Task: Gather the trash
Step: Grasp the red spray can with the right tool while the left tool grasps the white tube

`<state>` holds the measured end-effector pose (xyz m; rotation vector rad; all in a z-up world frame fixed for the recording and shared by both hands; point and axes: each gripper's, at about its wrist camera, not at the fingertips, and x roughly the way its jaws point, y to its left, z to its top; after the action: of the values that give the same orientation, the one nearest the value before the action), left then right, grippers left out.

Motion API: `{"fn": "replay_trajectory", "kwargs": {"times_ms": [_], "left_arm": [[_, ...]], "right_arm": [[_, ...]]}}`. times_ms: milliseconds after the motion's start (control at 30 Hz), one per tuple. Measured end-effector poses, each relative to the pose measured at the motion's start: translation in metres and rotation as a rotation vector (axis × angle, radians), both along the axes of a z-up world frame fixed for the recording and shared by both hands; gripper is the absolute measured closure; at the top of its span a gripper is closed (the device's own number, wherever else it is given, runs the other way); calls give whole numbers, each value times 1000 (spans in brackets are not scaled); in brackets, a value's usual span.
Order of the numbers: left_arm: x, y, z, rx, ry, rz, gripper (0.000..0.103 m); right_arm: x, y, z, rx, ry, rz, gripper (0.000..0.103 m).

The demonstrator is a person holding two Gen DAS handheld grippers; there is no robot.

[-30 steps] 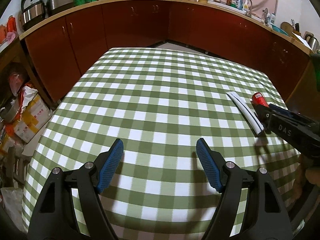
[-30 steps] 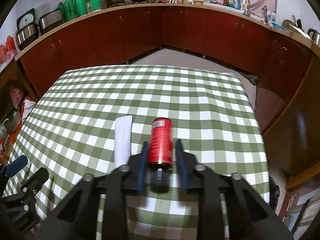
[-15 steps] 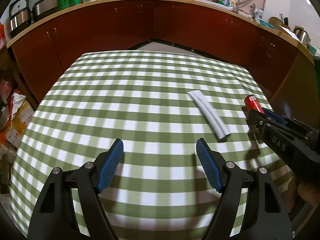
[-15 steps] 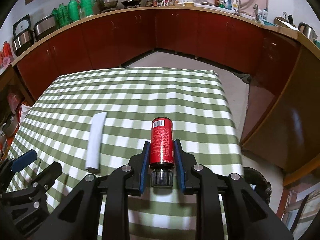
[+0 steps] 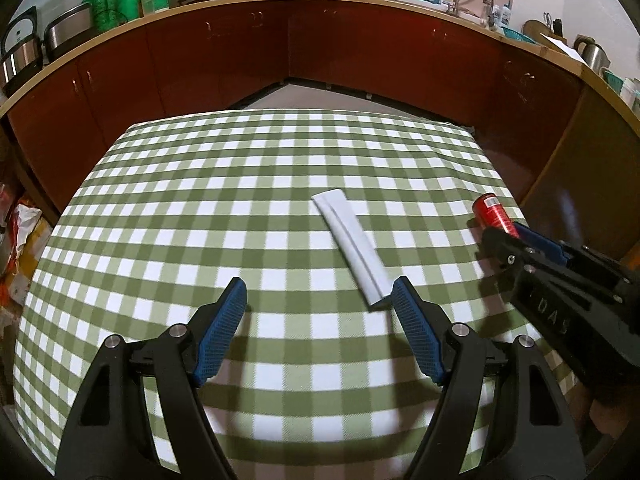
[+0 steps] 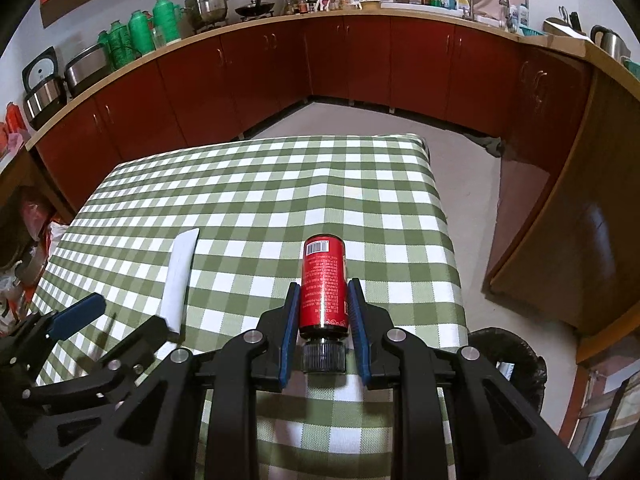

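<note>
A: Tablecloth point(image 5: 200, 208)?
B: Green and white check, centre of frame.

A: Bottle point(image 6: 323, 280)?
B: Red with fine white print, a white barcode patch at its far end, black ribbed cap; lower centre of the right wrist view.

A: Flat packet point(image 5: 352, 246)?
B: Plain white, centre right of the left wrist view.

A: Grippers?
B: Left gripper point(image 5: 320, 300) and right gripper point(image 6: 323, 292): black frames, blue pads.

A: Background?
B: Dark red cabinets point(image 5: 224, 52), tan countertop edge; green flasks point(image 6: 140, 34) upper left.
</note>
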<state>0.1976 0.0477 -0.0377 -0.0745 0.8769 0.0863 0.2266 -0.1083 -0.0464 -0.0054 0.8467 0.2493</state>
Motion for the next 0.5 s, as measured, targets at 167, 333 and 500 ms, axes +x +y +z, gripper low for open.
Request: {"fn": "replay_trajectory", "kwargs": {"times_ms": [167,333,500], "left_arm": [[13,-4,-2,14,14,2,29],[23,0,-8,0,37,2,32],[23,1,-11,2,36,-21,51]], "right_arm": [[2,-1,-1,6,9,3,78],[2,-1,-1,7,9,5,78],[1,2,-1,0,7,7,78]]}}
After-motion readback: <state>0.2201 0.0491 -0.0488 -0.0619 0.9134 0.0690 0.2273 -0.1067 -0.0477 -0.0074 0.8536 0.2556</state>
